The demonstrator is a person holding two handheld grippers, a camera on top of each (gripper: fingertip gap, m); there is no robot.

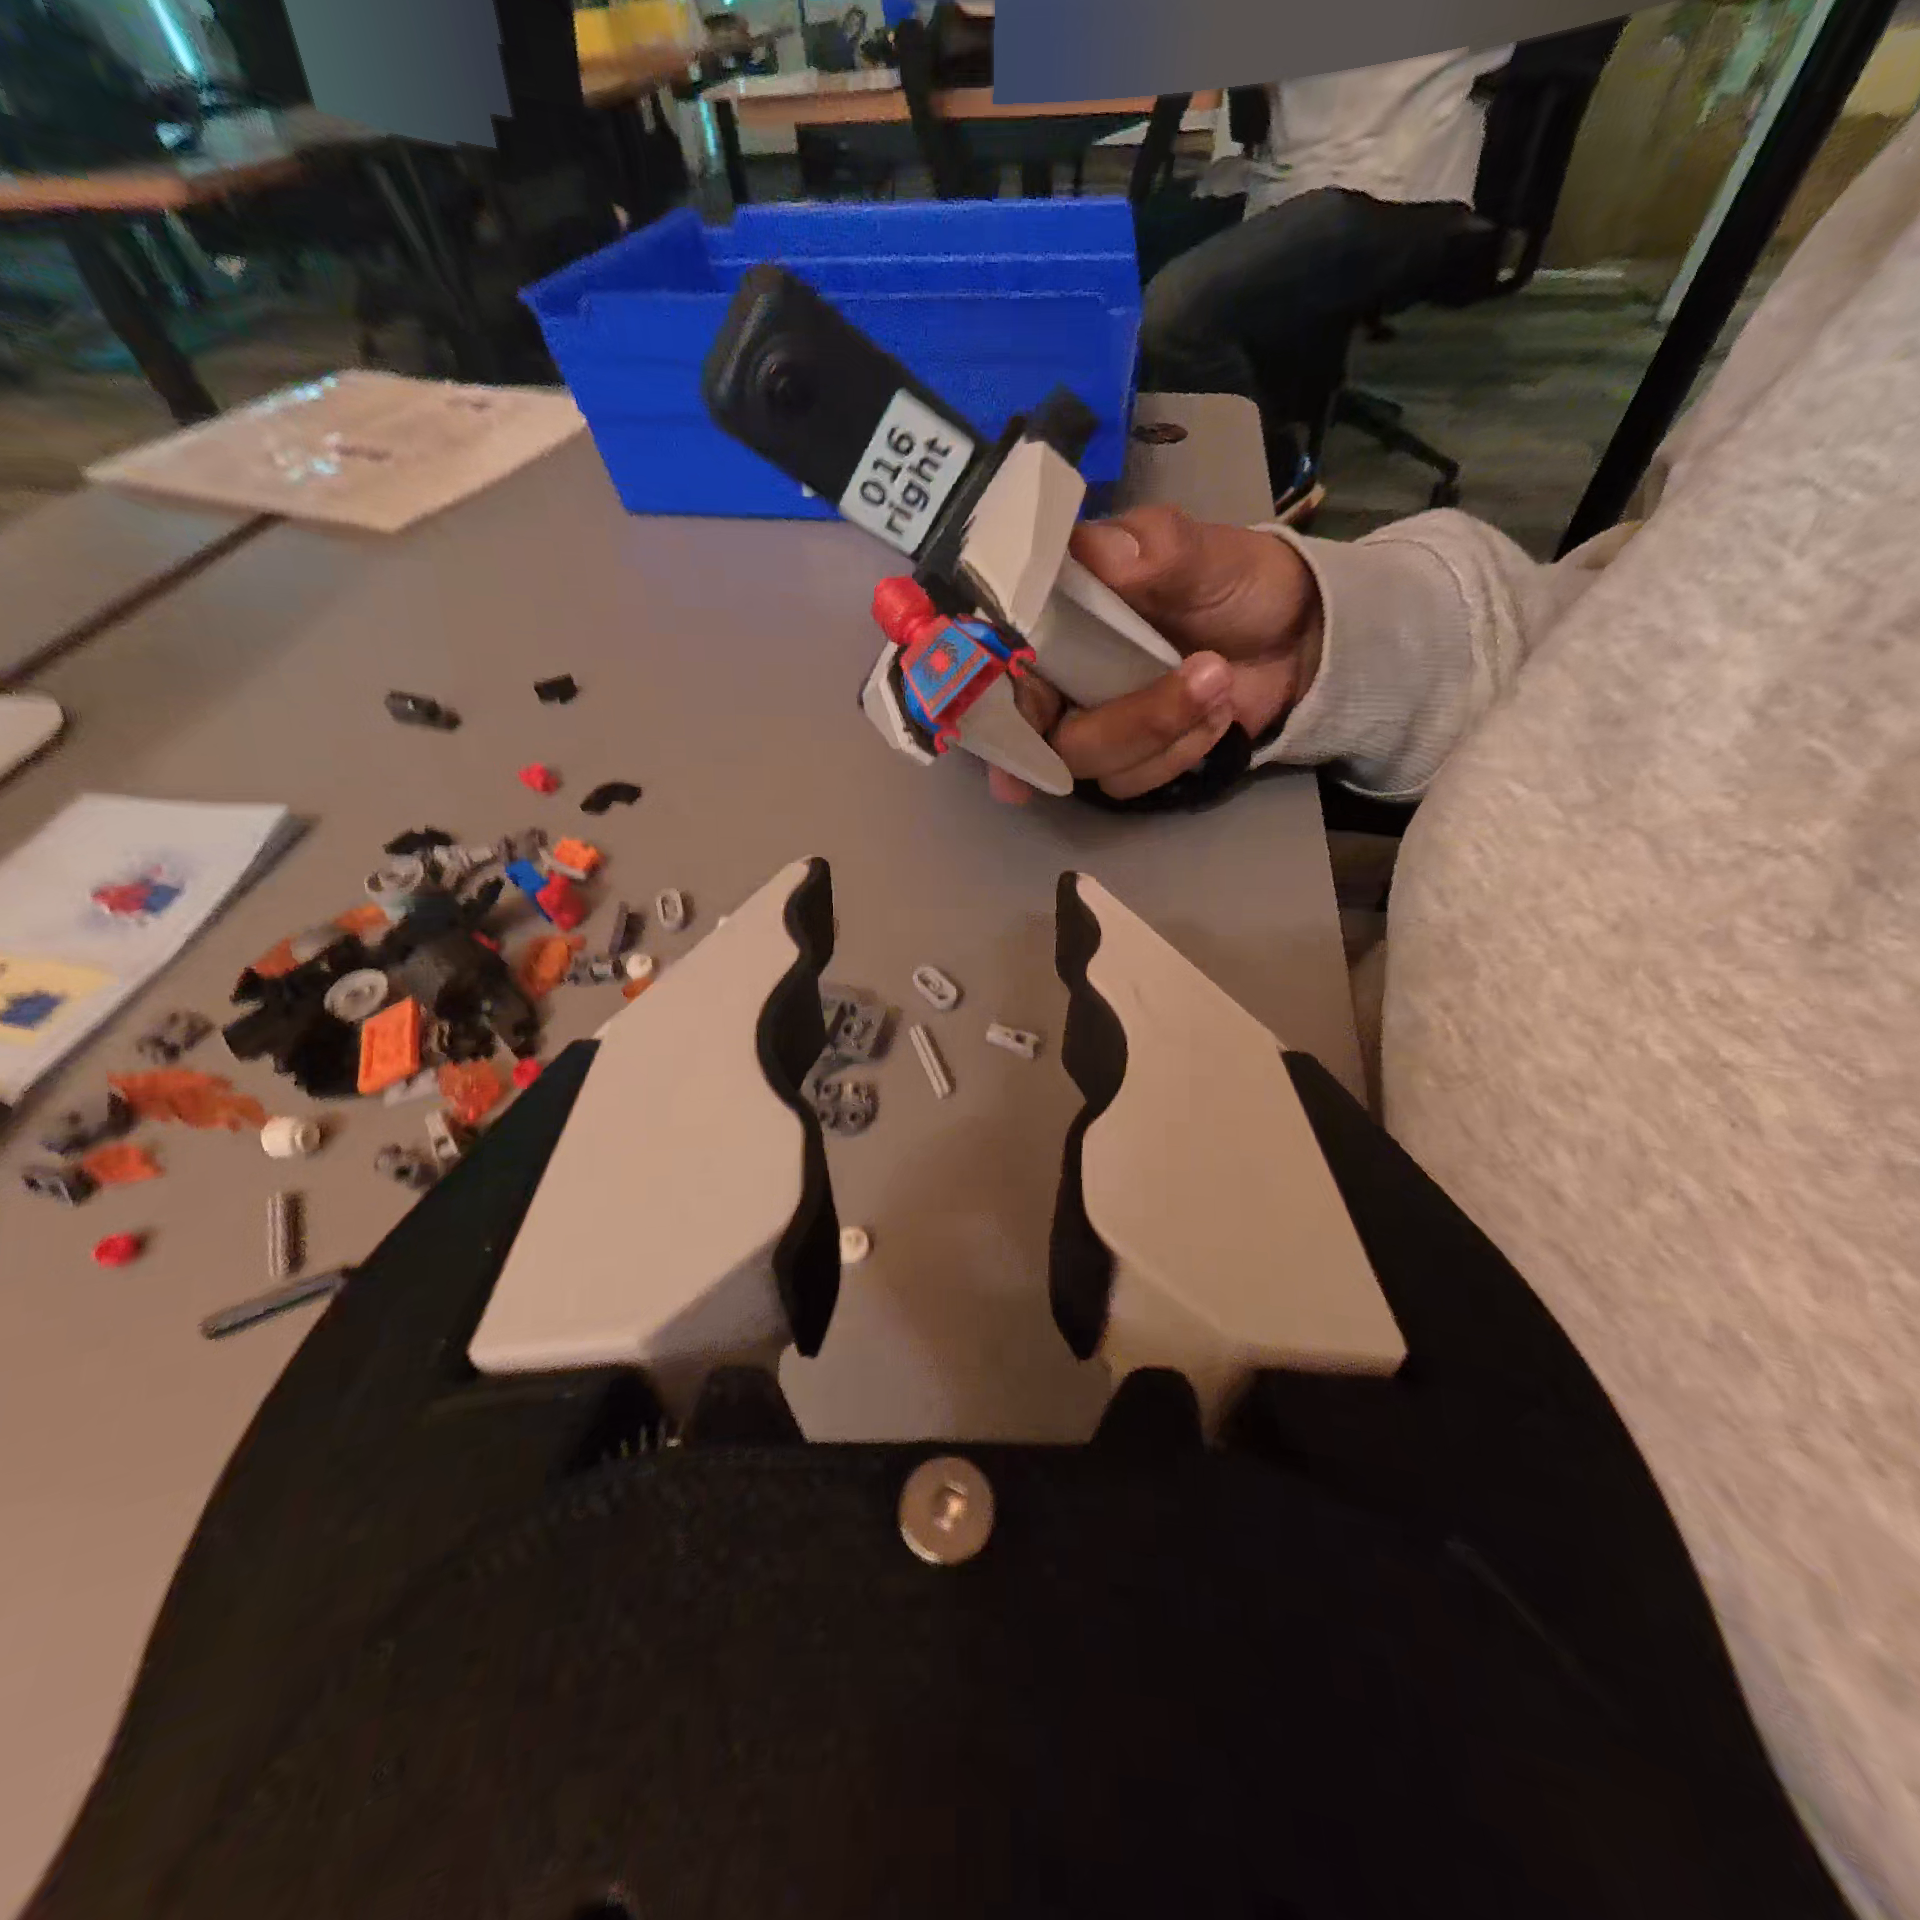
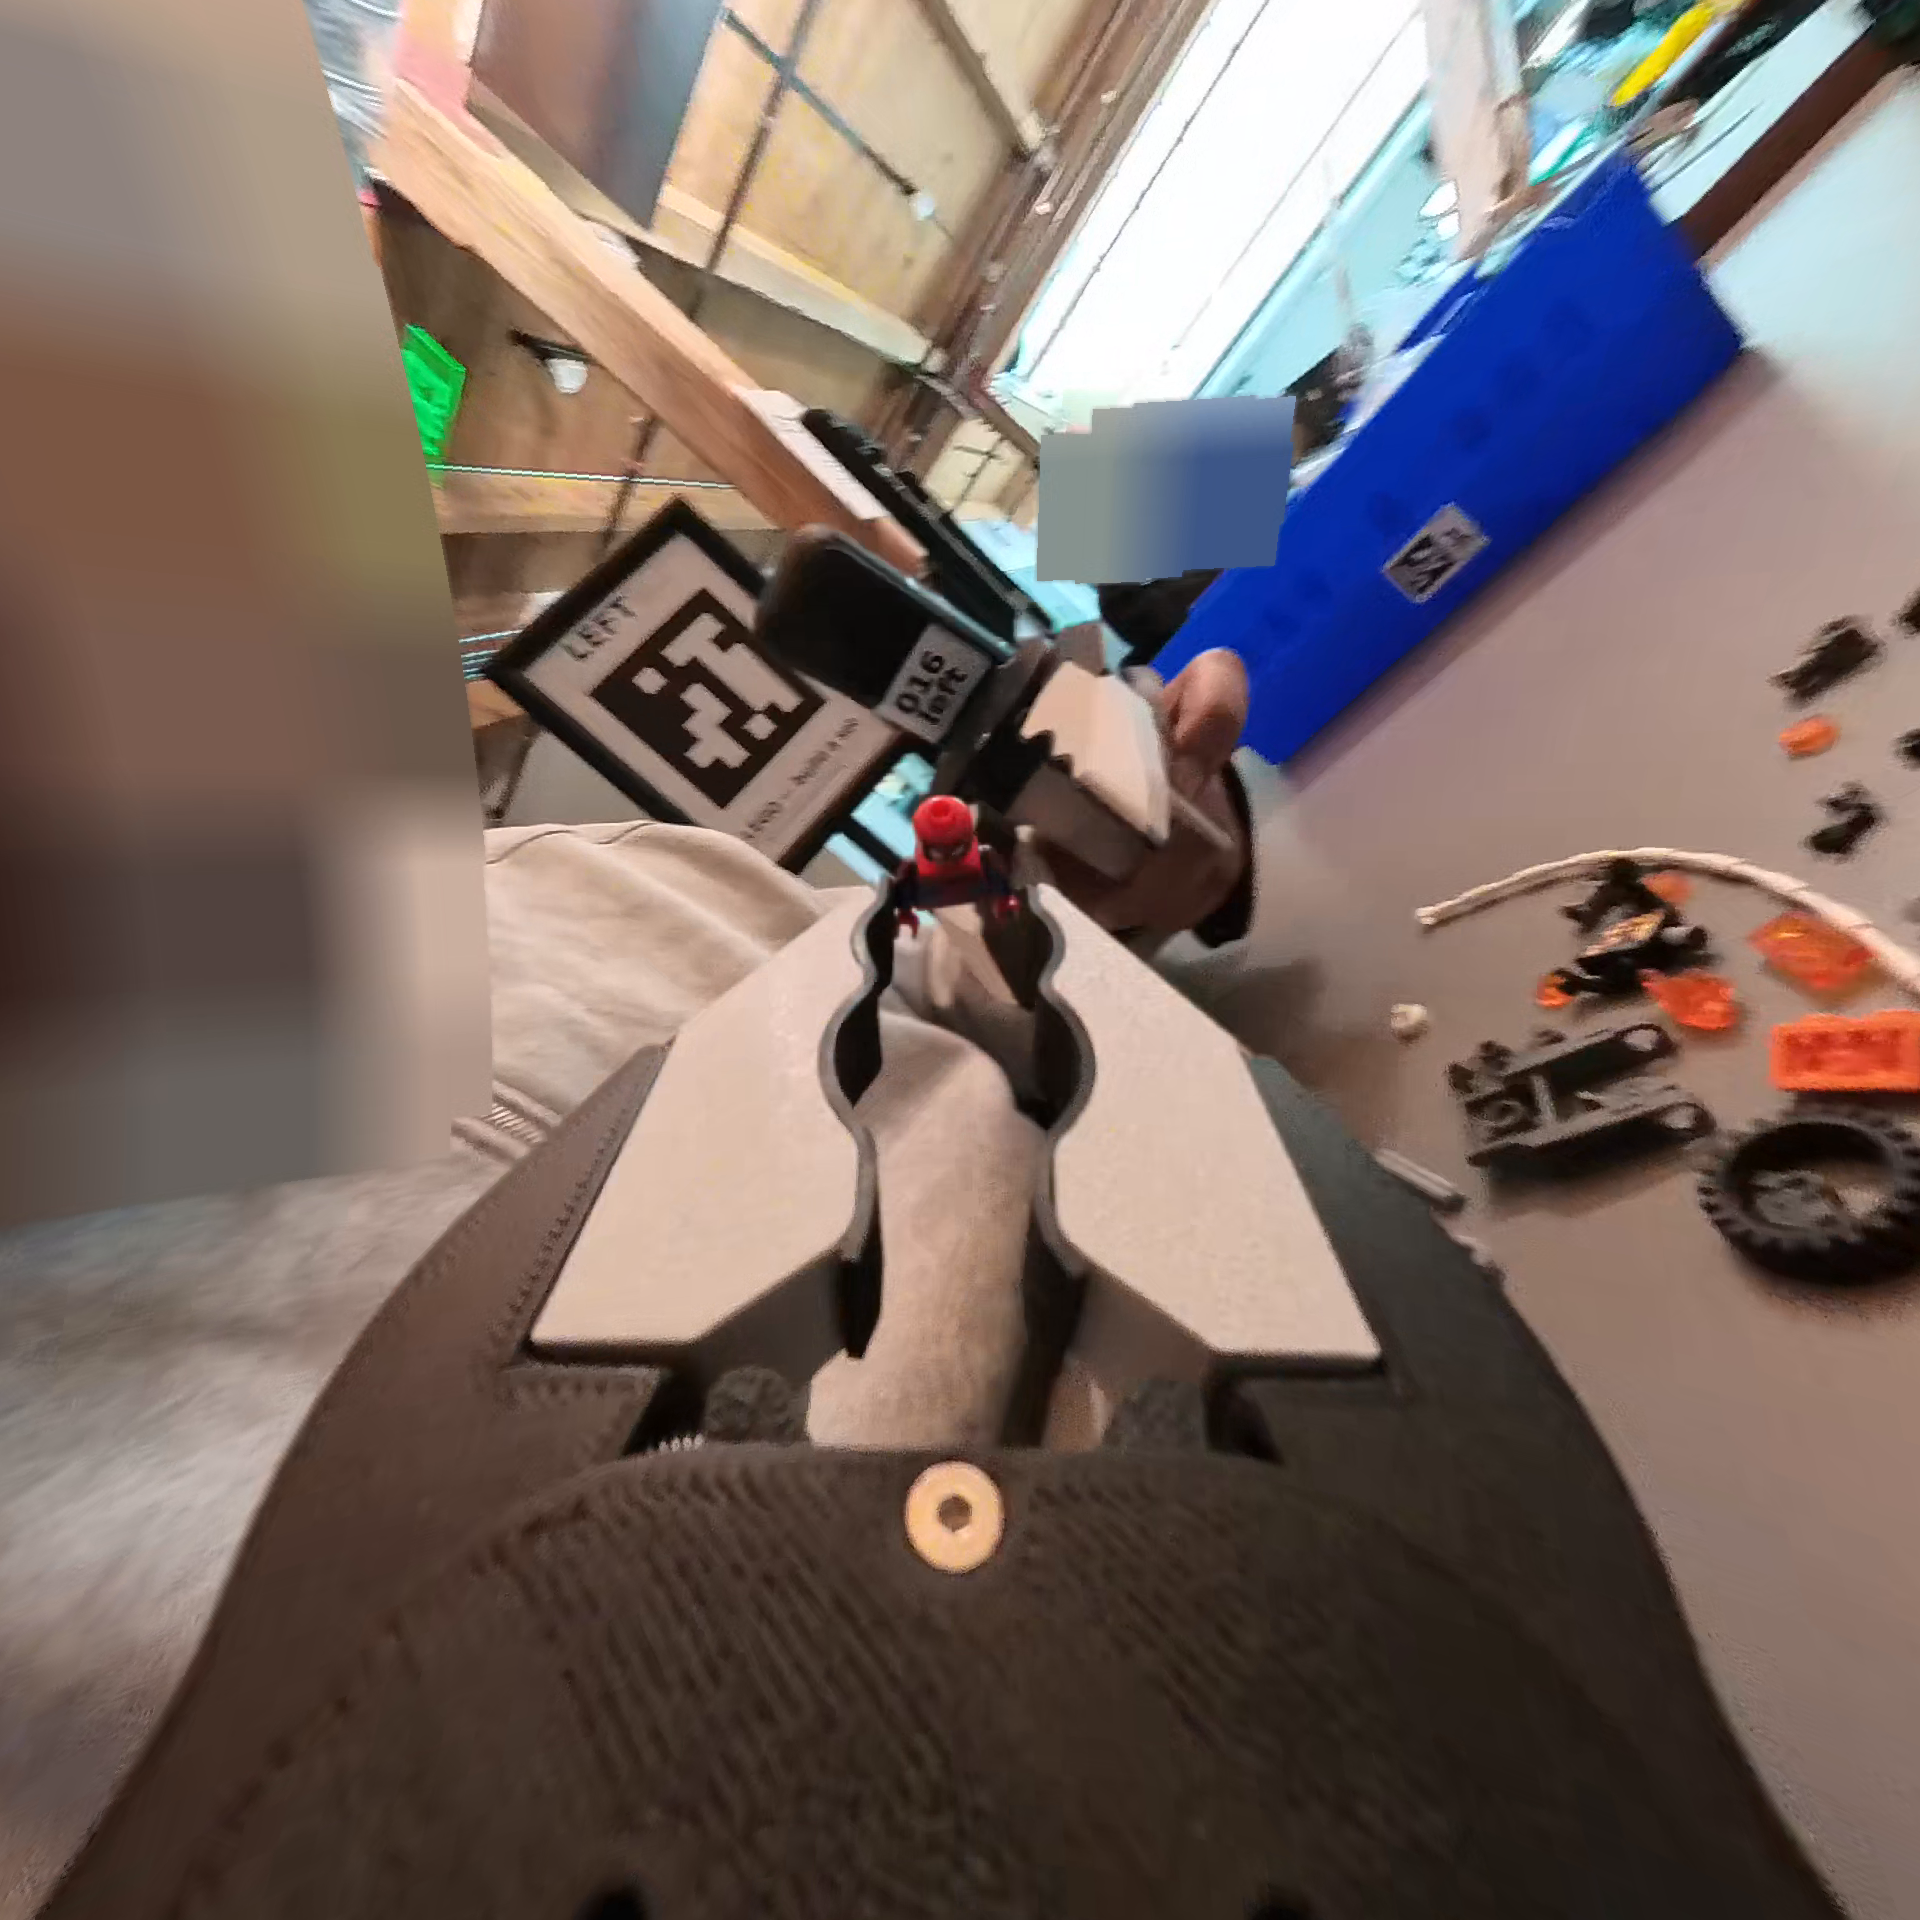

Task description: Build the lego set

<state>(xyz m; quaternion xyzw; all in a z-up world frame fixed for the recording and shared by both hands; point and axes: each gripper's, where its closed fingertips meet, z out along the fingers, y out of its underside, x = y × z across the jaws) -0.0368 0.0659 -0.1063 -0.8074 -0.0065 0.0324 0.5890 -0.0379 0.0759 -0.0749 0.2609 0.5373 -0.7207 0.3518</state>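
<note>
A red and blue minifigure [image 1: 940, 655] is clamped between the tips of my right gripper [image 1: 935, 675], held in the air above the grey table [image 1: 675, 644]. It also shows in the right wrist view [image 2: 948, 862], upright at my right gripper's tips [image 2: 951, 904]. My left gripper [image 1: 945, 883] is open and empty, low over the table, pointing toward the right gripper. It shows in the right wrist view [image 2: 1081, 748] with its square marker card. A pile of loose black, orange, grey and red lego pieces [image 1: 395, 997] lies to the left; it also shows in the right wrist view [image 2: 1704, 1018].
A blue bin [image 1: 862, 343] stands at the table's far edge. An instruction booklet [image 1: 114, 925] lies at the left and a flat paper packet [image 1: 343, 447] at the back left. A black tyre [image 2: 1818, 1195] and white string [image 2: 1662, 868] lie among the pieces. The holder's grey sleeve [image 1: 1662, 935] fills the right. Less than 4 cm separates the two grippers' tips.
</note>
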